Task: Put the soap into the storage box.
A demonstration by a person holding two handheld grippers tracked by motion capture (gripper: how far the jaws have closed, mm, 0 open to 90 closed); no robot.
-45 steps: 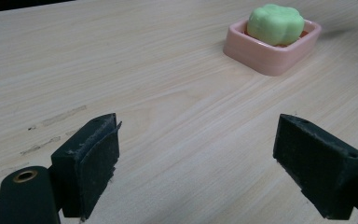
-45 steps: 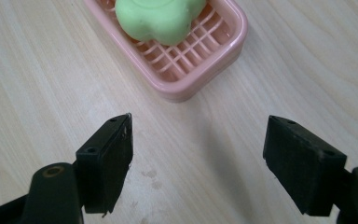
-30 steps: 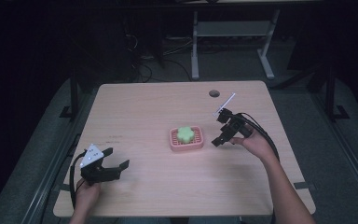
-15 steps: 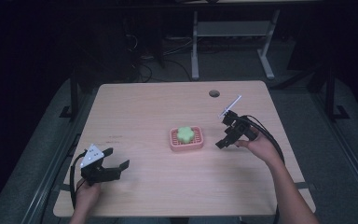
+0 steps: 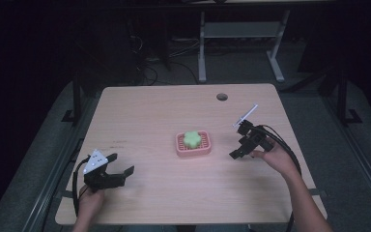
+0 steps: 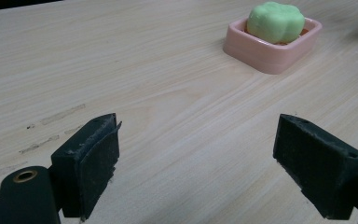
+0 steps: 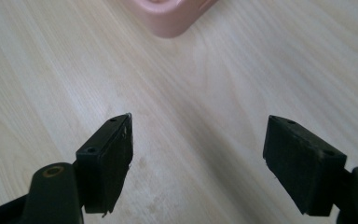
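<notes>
**Green soap in its dish, both claws apart from it**

The green soap (image 5: 192, 138) sits in the pink dish (image 5: 193, 149) (near the table's (image 5: 174, 106) middle). Just right of the dish, the right gripper (image 5: 235, 153) hovers, jaws spread with nothing between them, a dish corner (image 7: 168, 18) ahead of it. Well left and nearer the person than the dish, the left gripper (image 5: 121, 170) is likewise spread wide and empty, facing the dish (image 6: 270, 51).
</notes>
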